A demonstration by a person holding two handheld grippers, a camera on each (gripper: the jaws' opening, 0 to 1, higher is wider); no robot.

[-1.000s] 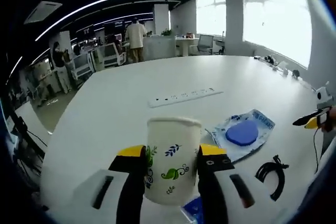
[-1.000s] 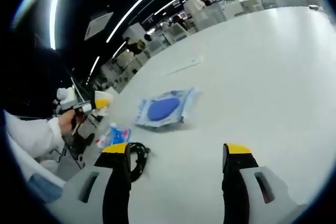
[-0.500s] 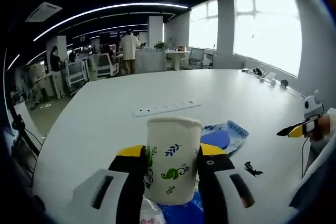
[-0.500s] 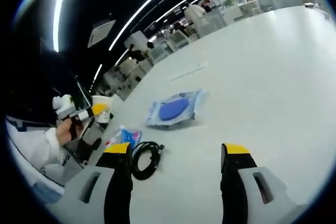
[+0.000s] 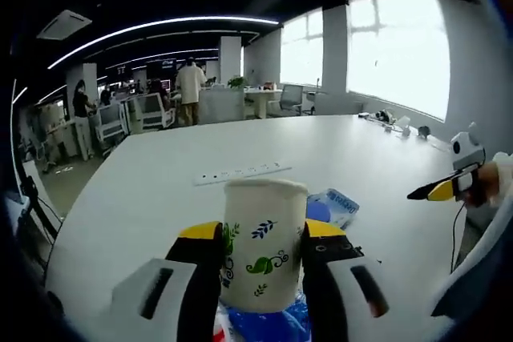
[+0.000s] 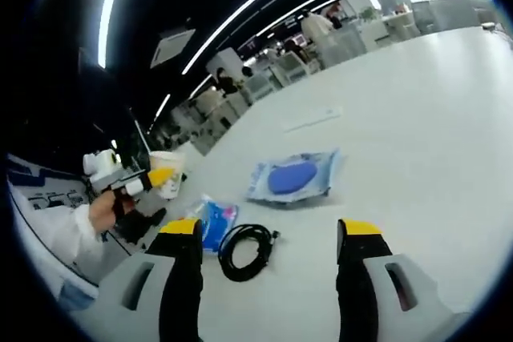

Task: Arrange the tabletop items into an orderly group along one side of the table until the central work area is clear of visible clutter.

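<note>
Your left gripper point(image 5: 260, 247) was clamped on the cup point(image 5: 263, 243), held above the table point(image 5: 160, 174); right gripper point(image 6: 271, 242) hung open over the cable point(image 6: 245, 249); squeeze harder and that cup might've crumpled.

Blue packet point(image 5: 264, 322) behind cup point(image 5: 263, 242)

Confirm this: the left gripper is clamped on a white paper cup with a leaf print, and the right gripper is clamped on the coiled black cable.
The right gripper holds nothing: in the right gripper view its jaws stand open, and the coiled black cable lies on the white table. The left gripper does clamp the white paper cup with a leaf print.
</note>
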